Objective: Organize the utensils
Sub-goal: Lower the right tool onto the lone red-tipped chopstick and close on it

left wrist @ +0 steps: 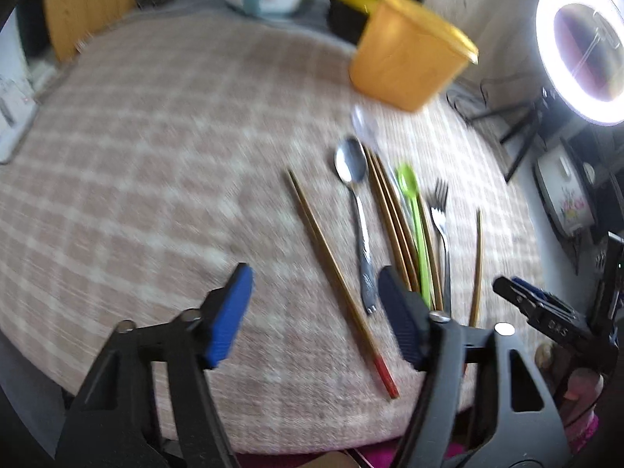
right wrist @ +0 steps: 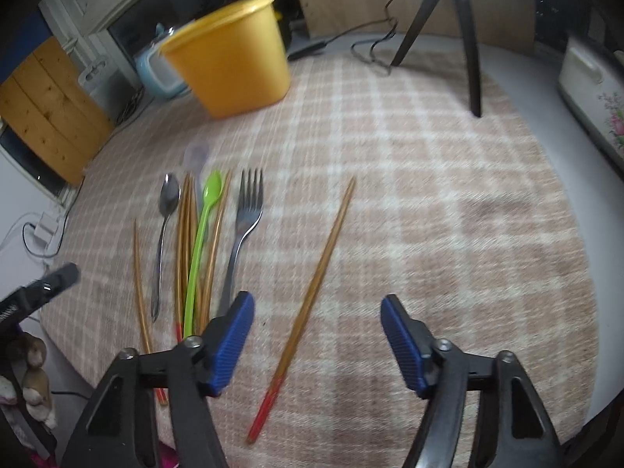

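Observation:
Utensils lie side by side on a checked tablecloth (left wrist: 136,156): a metal spoon (left wrist: 357,210), a green plastic spoon (left wrist: 415,218), a metal fork (left wrist: 442,230) and several wooden chopsticks (left wrist: 339,277). A yellow tub (left wrist: 409,50) stands behind them. My left gripper (left wrist: 314,312) is open and empty just before the handles. In the right wrist view I see the tub (right wrist: 234,66), spoon (right wrist: 165,230), green spoon (right wrist: 201,241), fork (right wrist: 243,230) and a lone red-tipped chopstick (right wrist: 312,300). My right gripper (right wrist: 316,343) is open and empty above that chopstick's near end.
A lit ring light (left wrist: 581,50) on a tripod (right wrist: 464,39) stands at the table's far right. A floral white pot (right wrist: 596,97) sits at the right edge. A pale blue kettle (right wrist: 156,70) and a wooden board (right wrist: 50,105) stand behind the table.

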Demonstrator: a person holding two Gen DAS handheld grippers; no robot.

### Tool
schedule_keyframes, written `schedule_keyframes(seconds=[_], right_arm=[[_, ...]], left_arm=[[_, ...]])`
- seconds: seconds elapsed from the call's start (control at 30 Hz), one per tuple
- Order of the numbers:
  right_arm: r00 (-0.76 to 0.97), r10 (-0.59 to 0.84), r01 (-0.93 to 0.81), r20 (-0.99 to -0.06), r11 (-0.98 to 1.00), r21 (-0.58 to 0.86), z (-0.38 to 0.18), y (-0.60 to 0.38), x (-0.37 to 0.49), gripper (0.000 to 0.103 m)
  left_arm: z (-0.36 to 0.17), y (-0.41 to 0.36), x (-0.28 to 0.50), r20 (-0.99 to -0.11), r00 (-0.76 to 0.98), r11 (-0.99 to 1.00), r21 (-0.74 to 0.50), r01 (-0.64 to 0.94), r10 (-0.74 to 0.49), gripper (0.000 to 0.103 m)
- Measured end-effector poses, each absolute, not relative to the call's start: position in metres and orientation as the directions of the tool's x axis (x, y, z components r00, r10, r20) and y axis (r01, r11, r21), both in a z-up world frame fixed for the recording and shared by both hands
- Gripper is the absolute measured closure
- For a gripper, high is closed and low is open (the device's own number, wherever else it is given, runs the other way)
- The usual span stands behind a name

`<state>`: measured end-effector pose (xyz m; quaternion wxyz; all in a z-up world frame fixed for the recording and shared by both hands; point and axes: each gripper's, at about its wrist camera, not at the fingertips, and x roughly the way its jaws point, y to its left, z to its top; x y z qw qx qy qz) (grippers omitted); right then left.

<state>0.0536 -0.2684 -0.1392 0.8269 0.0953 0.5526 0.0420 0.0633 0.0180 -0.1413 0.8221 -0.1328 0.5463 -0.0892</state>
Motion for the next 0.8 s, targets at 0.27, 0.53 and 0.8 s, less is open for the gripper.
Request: schedule_keyframes(seconds=[0.27, 0.53, 0.8], right_arm=[[0.312, 0.181, 0.040, -0.933, 0.978, 0.203, -0.157, -0.259, 0.059, 0.061], [0.308, 0.156, 0.022, -0.939, 0.985, 0.170, -0.164, -0.255, 0.065, 0.067], [0.304, 0.103, -0.058, -0.947, 0.994, 0.089, -0.164, -0.246, 0.070, 0.074]], left_arm=[[-0.160, 0.000, 0.067, -0.889, 0.309, 0.937, -0.350, 0.013, -0.337, 0.058], [-0.174, -0.007, 0.073, -0.906, 0.276, 0.943, -0.332, 0.005, -0.320, 0.066], [-0.178, -0.019, 0.077, -0.918, 0.297, 0.964, -0.266, 0.030, -0.262, 0.074]])
